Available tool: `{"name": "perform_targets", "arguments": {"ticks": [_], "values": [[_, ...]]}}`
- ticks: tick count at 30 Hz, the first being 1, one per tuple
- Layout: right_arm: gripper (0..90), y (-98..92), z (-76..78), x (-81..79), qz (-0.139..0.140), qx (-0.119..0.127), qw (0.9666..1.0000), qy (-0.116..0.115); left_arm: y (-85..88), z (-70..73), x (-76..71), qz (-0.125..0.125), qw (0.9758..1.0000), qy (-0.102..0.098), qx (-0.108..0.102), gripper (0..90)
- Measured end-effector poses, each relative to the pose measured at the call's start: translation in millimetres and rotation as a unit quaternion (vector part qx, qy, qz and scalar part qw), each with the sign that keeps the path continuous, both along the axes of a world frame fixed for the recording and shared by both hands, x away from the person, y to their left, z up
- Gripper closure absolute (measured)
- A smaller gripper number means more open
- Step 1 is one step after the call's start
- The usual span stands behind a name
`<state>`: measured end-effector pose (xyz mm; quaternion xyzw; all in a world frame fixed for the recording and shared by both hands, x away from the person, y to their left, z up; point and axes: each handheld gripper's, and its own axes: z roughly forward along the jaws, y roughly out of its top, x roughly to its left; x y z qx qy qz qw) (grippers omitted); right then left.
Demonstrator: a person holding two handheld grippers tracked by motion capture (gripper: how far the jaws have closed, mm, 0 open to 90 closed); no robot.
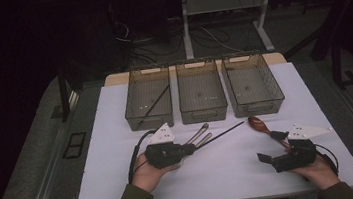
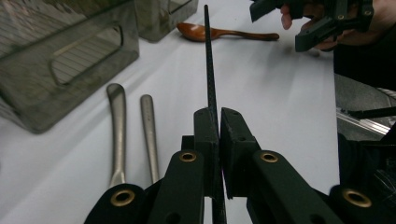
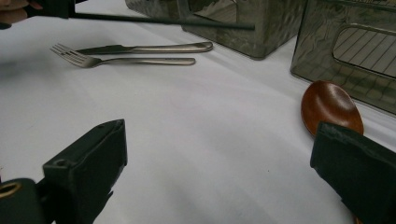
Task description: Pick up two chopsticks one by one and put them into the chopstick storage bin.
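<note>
1 end of the thin black chopstick point(image 2: 208, 70) hides between the left gripper point(image 2: 219, 126) jaws, which pinch it tight. It is long, straight and pokes out ahead. Right gripper point(image 3: 219, 172) jaws gape wide, with the brown spoon point(image 3: 329, 107) just ahead.

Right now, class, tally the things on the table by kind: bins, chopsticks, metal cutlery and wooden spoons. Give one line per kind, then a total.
Bins: 3
Chopsticks: 2, one in the left bin, one in the left gripper
Metal cutlery: 2, fork and knife
Wooden spoons: 1
Total: 8
</note>
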<state>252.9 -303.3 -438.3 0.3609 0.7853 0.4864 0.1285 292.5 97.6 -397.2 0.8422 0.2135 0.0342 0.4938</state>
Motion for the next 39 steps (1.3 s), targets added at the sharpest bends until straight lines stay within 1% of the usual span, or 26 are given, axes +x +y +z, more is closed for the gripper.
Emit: {"name": "perform_targets", "arguments": {"ticks": [8, 15, 21, 29, 32, 36, 39], "values": [[3.2, -0.1, -0.1, 0.2, 0.0, 0.0, 1.0, 0.0, 18.4, 13.6, 5.6, 0.022, 0.9996, -0.014, -0.015, 84.9], [3.2, -0.1, -0.2, 0.7, 0.0, -0.001, 1.0, 0.0, 34.5, 23.3, 10.6, 0.044, 0.9985, -0.027, -0.019, 84.9], [3.2, -0.2, -0.2, 0.6, 0.0, -0.001, 1.0, 0.0, 47.1, 27.9, 14.4, 0.065, 0.9971, -0.032, -0.021, 84.9], [3.2, -0.2, -0.2, 0.7, 0.0, -0.001, 1.0, 0.0, 63.4, 30.1, 22.0, 0.098, 0.9944, -0.034, -0.022, 84.9], [3.2, 0.0, -0.1, 0.4, -0.001, 0.0, 1.0, -0.001, 68.6, 31.8, 25.7, 0.108, 0.9933, -0.039, -0.015, 84.9], [3.2, -0.1, 0.0, 0.3, -0.001, 0.0, 1.0, 0.0, 75.9, 35.2, 31.8, 0.12, 0.9917, -0.044, -0.013, 84.9], [3.2, -0.1, 0.0, 0.4, -0.002, 0.0, 1.0, -0.002, 80.8, 38.1, 36.7, 0.13, 0.9903, -0.046, -0.015, 84.9]]}}
